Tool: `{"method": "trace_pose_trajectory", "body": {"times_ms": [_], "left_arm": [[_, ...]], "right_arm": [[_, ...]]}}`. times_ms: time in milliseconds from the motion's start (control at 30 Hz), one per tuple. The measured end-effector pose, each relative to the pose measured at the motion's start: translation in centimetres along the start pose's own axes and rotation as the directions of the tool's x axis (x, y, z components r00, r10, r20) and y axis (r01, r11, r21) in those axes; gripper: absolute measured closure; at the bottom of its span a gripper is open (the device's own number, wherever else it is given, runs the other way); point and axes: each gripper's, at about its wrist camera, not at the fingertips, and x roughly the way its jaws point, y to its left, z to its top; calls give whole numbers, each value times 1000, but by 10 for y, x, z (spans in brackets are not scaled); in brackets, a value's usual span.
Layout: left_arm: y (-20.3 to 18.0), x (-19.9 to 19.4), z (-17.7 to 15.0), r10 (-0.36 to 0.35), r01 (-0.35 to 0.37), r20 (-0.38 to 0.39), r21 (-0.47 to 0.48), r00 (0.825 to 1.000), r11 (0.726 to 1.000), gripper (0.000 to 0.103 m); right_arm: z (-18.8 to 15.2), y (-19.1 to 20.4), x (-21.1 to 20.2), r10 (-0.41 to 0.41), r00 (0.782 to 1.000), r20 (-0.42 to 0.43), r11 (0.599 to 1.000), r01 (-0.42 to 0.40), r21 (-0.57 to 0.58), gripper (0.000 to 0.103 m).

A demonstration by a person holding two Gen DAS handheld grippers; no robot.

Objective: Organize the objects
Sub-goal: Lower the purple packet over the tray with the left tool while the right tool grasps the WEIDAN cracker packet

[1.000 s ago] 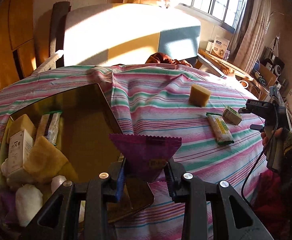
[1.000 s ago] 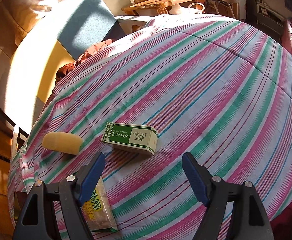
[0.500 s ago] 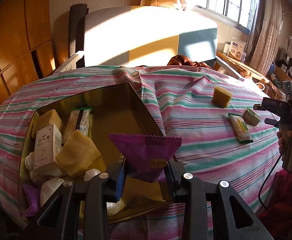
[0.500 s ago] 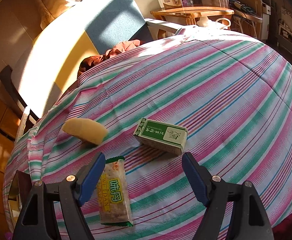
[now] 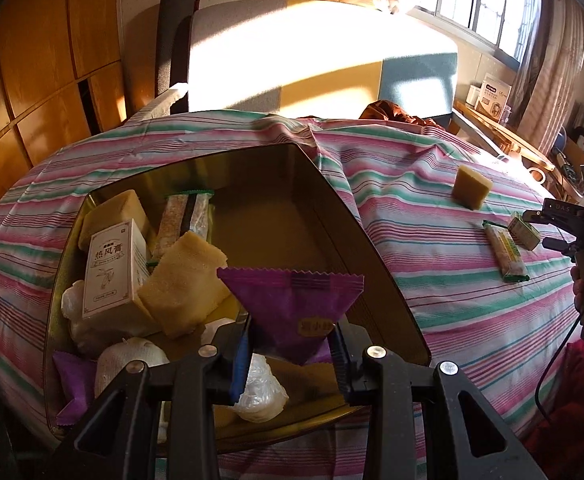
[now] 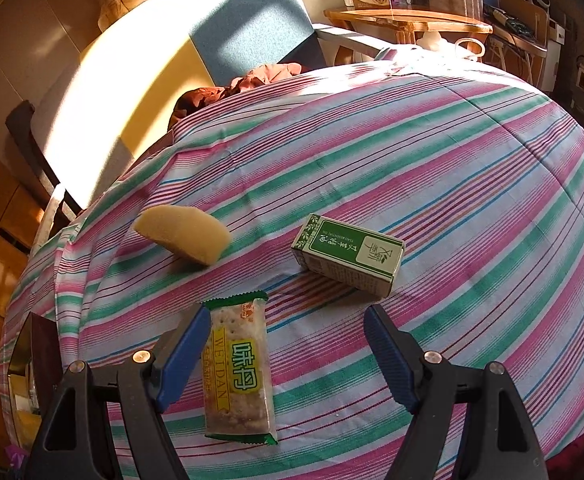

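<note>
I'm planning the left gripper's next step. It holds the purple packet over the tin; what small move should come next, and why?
Probably open the left gripper and drop the purple packet. It already hangs above the gold tin, which holds the other sorted items, with bare floor just beyond.

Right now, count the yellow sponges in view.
3. Two sit in the tin: one by the white box, one behind that box. One lies on the cloth. Clutter may hide more.

tin's (image 5: pixel 376 256) right half free, left crowded — sponge (image 5: pixel 183 284)
</note>
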Motion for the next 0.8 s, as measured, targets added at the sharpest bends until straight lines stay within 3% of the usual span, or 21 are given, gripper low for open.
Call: {"method": "trace_pose_trajectory", "body": {"times_ms": [200, 333, 433, 533, 700, 800], "left_arm": [[32, -5, 6, -17, 18, 17, -89, 1000, 996, 68], [48, -10, 13, 2, 3, 35, -135, 999, 991, 68], [53, -11, 17, 11, -4, 46, -143, 999, 990, 68], [52, -10, 19, 16, -10, 46, -135, 999, 991, 68], [47, -4, 29, -17, 21, 32, -137, 999, 990, 68], [49, 0, 36, -41, 44, 21, -159, 999, 986, 68]], "right_arm": [[-4, 11, 5, -16, 1000, -22, 999, 15, -52, 23], [-3, 0, 11, -54, 997, -57, 999, 54, -9, 23], [-2, -6, 13, 24, 997, -71, 999, -22, 30, 23], [-7, 16, 21, 69, 991, -117, 996, -75, -48, 23], [-26, 55, 46, -97, 981, -166, 959, 48, -280, 24], [-33, 62, 52, -152, 976, -153, 932, 90, -352, 35]]}}
